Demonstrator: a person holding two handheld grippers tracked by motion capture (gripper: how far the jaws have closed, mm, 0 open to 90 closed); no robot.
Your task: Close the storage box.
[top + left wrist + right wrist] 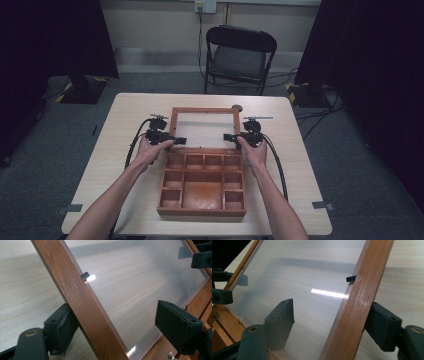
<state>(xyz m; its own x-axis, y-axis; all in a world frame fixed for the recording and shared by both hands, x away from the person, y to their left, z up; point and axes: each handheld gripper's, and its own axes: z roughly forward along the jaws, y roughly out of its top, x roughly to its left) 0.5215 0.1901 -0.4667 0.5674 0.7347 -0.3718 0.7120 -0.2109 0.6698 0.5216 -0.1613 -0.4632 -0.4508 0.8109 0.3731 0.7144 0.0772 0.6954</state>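
While both hands work at a pale table [100, 170], the left gripper [176, 141], left of centre in the high view, straddles the left rail of a wooden box's [202, 192] raised lid [173, 122]. Left gripper view: one jaw rests against the rail's outer side, lower left; the other stands off the clear pane, lower right, so no clamp yet. Centre frame, the box lies open, compartments bare. Right of centre, the right gripper [230, 137] brackets the lid's right rail w/ the same loose stance: outer jaw touching wood, inner jaw clear of the pane. A black chair [240, 52] sits top centre.
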